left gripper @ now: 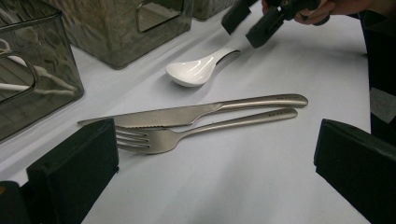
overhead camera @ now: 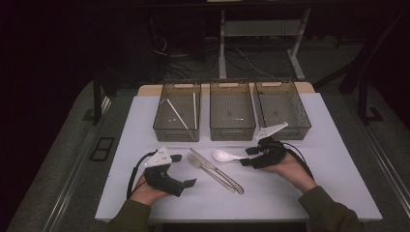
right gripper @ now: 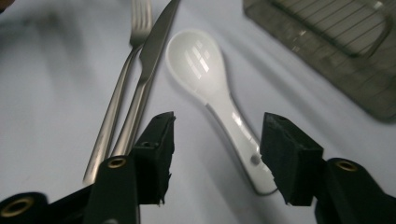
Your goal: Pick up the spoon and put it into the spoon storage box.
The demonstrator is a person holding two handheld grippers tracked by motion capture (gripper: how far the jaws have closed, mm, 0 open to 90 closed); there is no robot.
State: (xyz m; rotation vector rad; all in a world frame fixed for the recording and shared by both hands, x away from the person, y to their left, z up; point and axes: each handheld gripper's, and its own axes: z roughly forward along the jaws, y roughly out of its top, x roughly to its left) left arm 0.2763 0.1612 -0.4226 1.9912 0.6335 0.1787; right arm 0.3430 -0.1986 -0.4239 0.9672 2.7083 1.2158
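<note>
A white ceramic spoon (overhead camera: 223, 155) lies on the white table top (overhead camera: 290, 193), bowl to the left. My right gripper (overhead camera: 248, 156) is open at its handle end. In the right gripper view the spoon's handle (right gripper: 236, 128) lies between the jaws without touching either pad, nearer the right one. A steel knife (overhead camera: 215, 169) and a steel fork (overhead camera: 203, 166) lie side by side left of the spoon. My left gripper (overhead camera: 183, 170) stands wide open and empty just left of them. Ahead of its jaws are the fork (left gripper: 154, 139), the knife (left gripper: 187, 113) and the spoon (left gripper: 194, 72).
Three see-through bins stand in a row at the back of the table: the left bin (overhead camera: 174, 134) holds long white sticks, the middle bin (overhead camera: 232, 134) a small pale item, and the right bin (overhead camera: 290, 133) sits close behind my right gripper.
</note>
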